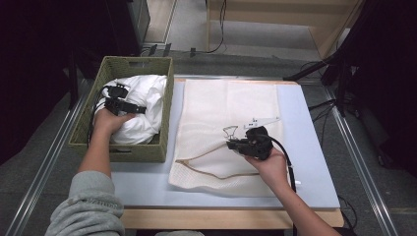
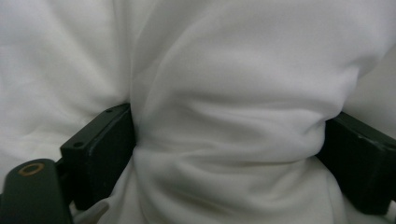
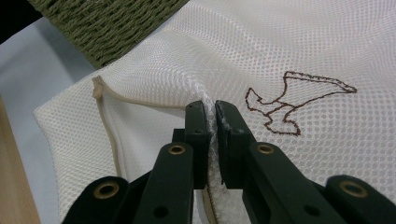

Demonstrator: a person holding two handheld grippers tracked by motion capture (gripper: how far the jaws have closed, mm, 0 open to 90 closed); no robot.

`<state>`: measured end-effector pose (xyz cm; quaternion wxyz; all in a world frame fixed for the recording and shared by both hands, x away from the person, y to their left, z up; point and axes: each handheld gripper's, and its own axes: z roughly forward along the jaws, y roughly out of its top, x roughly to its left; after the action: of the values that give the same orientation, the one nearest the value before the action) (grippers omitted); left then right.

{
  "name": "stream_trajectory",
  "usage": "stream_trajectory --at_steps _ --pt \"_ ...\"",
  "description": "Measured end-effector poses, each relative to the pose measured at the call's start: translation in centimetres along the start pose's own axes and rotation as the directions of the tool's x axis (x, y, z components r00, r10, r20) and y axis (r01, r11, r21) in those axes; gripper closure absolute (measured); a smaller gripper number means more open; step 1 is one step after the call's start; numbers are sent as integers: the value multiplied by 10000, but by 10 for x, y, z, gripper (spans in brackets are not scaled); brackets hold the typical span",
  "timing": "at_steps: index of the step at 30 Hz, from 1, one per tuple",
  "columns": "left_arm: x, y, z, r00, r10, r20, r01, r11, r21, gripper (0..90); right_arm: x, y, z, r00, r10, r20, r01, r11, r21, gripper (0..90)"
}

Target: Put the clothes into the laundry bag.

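- We note the left gripper point(image 1: 129, 107) down in the wicker basket point(image 1: 88, 118), jaws clamped around a fold of the white garment point(image 2: 224, 116).
- The right gripper point(image 3: 211, 116) pinches the mesh laundry bag point(image 1: 231, 105) at its opening on the worktop point(image 1: 314, 162), jaws closed on the mesh.
- The bag mouth lies right of the basket, so the garment must travel rightward.

left claw point(image 2: 229, 140) | jaws wide apart | pressing white cloth point(image 2: 224, 84) bulge

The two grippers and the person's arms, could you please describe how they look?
Both the left gripper and the right gripper are black, with flat block jaws, brass-coloured pivot rivets and a trailing black cable. The left arm wears a grey sleeve pushed up; the right forearm is bare.
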<state>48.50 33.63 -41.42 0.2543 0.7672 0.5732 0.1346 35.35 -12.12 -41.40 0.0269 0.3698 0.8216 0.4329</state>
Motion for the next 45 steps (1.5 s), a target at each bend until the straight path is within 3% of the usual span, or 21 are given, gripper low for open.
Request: stream_trajectory --at_steps 4,8,13,15,17,22,27,30,38,40,45 --pt "-1 -1 4 9998 -188 -62 189 9998 102 191 0 0 1 10000 -5 -12 5 10000 51 850" --pt "0 1 3 9959 -856 278 849 9961 242 391 0 0 1 10000 -1 -21 1 10000 57 851" --pt "0 3 -2 9912 -1077 773 1024 9923 697 624 -1 0 2 10000 -23 -15 24 10000 82 851" --pt "0 3 -5 9816 -1415 1284 1304 9873 912 661 0 0 1 10000 -17 3 17 10000 73 851" --pt "2 3 -12 9732 -1458 1779 1303 9868 957 674 -1 0 1 10000 21 -29 -21 10000 38 852" --pt "6 7 -40 9507 -1621 2643 1583 9867 360 686 -2 1 0 10000 73 -66 -73 10000 14 858" --pt "8 12 -69 9456 -1435 2920 1520 9884 -64 689 -3 2 -2 9999 105 -89 -105 9999 -43 859" --pt "8 16 -83 9464 -1254 2977 1393 9899 -256 690 -2 2 -3 9999 101 -84 -101 9999 -44 859" --pt "0 29 -122 9491 -378 3126 595 9964 -602 689 -2 4 -5 9999 111 -77 -111 9999 -79 861" --pt "-2 32 -131 9447 -233 3270 483 9965 -683 689 -2 4 -6 9999 109 -85 -110 9999 -112 861" --pt "-11 42 -155 9516 292 3059 -52 9969 -789 689 -2 6 -7 10000 78 -41 -78 9998 -160 861"
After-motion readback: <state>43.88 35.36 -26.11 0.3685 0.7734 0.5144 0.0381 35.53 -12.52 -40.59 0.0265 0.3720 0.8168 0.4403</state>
